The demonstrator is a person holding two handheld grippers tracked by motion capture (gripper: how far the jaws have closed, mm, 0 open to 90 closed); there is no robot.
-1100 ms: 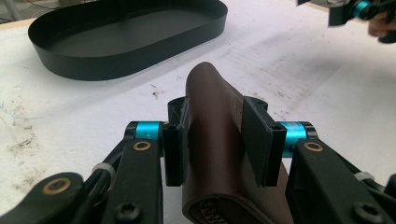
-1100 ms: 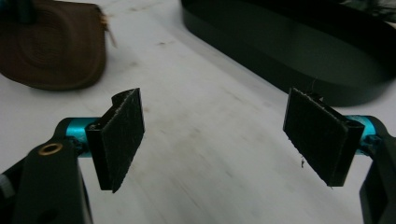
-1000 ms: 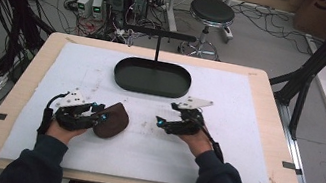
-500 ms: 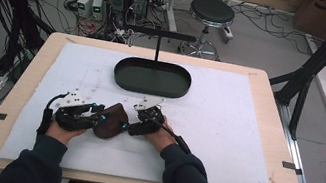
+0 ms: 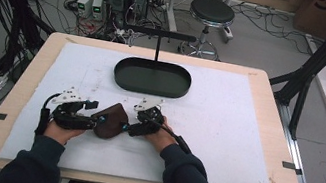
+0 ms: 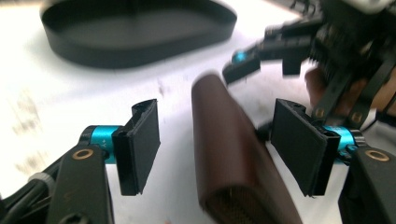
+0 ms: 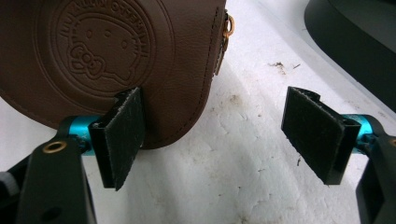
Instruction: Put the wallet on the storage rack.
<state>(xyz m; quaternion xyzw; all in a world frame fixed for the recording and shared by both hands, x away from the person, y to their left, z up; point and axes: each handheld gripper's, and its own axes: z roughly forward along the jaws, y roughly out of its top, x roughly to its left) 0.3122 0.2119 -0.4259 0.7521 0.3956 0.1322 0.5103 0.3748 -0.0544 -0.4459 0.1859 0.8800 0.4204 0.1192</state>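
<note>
Lying on the white mat (image 5: 224, 133) near the person's edge of the table (image 5: 271, 98), the brown leather pouch (image 5: 110, 120) sits between the two grippers. On the high view, the left gripper (image 5: 95, 121) comes at it from the left and the right gripper (image 5: 130, 127) from the right, each held in one hand, with dark sleeves (image 5: 186, 177) entering from the bottom of the picture.

On the left gripper view, the left gripper's (image 6: 215, 151) jaws stand wide apart, having just been opening. The pouch (image 6: 233, 154) stands on edge between them, a gap showing on each side, so neither pad (image 6: 140, 144) presses on it. Beyond the pouch, the right gripper (image 6: 261, 60) and the hand behind it appear blurred at the upper right.

On the right gripper view, the right gripper's (image 7: 224, 135) jaws are spread wide as well. The pouch (image 7: 112, 60) fills the upper left of the picture, its face stamped with a round cartoon emblem (image 7: 100, 44) and a small gold ring (image 7: 228, 25) at its seam. The left pad (image 7: 122, 135) lies over the pouch's lower edge, while the space between the jaws holds nothing but mat; whether that pad touches the leather cannot be told.

A black oval tray (image 5: 150, 87) with an upright handle (image 5: 158, 45) sits farther back on the mat, well apart from the pouch.
</note>
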